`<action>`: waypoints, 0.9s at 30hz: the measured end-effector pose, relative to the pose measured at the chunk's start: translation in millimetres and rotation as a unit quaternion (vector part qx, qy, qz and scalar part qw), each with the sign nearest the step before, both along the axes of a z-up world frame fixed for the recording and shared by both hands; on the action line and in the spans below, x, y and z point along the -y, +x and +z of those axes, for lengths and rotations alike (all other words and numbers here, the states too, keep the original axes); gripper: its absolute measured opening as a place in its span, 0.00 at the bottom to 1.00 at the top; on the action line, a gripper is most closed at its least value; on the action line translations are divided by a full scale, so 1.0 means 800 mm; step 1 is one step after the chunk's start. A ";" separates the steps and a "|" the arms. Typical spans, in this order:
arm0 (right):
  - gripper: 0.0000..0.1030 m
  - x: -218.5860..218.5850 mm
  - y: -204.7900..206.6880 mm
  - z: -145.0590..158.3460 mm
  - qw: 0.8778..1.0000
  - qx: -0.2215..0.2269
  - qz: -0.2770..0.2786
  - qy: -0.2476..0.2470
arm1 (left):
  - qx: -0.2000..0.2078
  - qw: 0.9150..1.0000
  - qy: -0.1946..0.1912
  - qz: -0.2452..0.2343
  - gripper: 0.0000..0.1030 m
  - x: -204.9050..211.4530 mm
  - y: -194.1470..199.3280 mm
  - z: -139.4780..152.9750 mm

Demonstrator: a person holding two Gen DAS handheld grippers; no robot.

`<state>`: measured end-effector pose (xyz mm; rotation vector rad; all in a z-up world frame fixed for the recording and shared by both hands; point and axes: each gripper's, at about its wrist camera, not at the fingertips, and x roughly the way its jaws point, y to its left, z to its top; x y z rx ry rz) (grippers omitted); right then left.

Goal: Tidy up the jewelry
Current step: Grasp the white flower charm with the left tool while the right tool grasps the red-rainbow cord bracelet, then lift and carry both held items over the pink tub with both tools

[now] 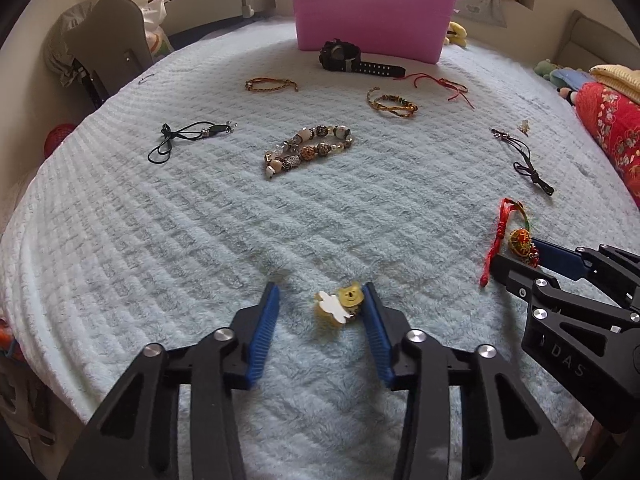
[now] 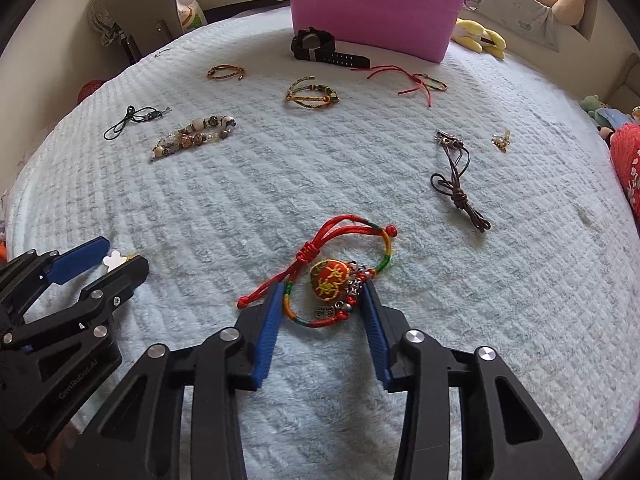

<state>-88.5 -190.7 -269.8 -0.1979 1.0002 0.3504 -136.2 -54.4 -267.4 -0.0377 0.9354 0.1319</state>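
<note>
Jewelry lies spread on a pale blue blanket point(image 1: 200, 220). My left gripper point(image 1: 320, 306) is open around a yellow bear charm point(image 1: 340, 306), which touches the right finger. My right gripper point(image 2: 322, 304) is open around a red and rainbow cord bracelet with an embroidered ball point(image 2: 328, 280); it also shows in the left wrist view point(image 1: 516, 236). Farther off lie a beaded bracelet point(image 1: 308, 150), a black watch point(image 1: 352, 58), two woven bracelets point(image 1: 272, 85) point(image 1: 394, 103), a red cord point(image 1: 440, 84), a black cord point(image 1: 184, 136) and a brown cord point(image 2: 460, 184).
A pink tub point(image 1: 370, 8) stands at the far edge of the blanket behind the watch. A small gold charm point(image 2: 502, 140) lies at the right. A grey chair point(image 1: 108, 44) is at the far left; plush toys point(image 2: 480, 36) and a red quilt point(image 1: 612, 128) sit at the right.
</note>
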 end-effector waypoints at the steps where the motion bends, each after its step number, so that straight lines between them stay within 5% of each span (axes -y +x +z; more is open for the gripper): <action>1: 0.29 -0.001 -0.001 0.001 1.000 0.000 0.000 0.000 | -0.001 1.000 0.000 -0.003 0.26 0.002 0.000 0.001; 3: 0.26 -0.002 -0.002 0.003 1.000 -0.002 0.000 0.002 | -0.003 1.000 0.004 -0.007 0.18 0.005 -0.001 0.004; 16: 0.24 0.004 -0.006 0.029 0.999 -0.020 -0.020 0.021 | -0.009 1.000 -0.003 -0.008 0.17 -0.006 -0.003 0.038; 27: 0.24 0.037 0.010 0.134 0.998 -0.030 -0.046 0.042 | -0.039 0.999 -0.034 -0.011 0.17 0.006 0.034 0.138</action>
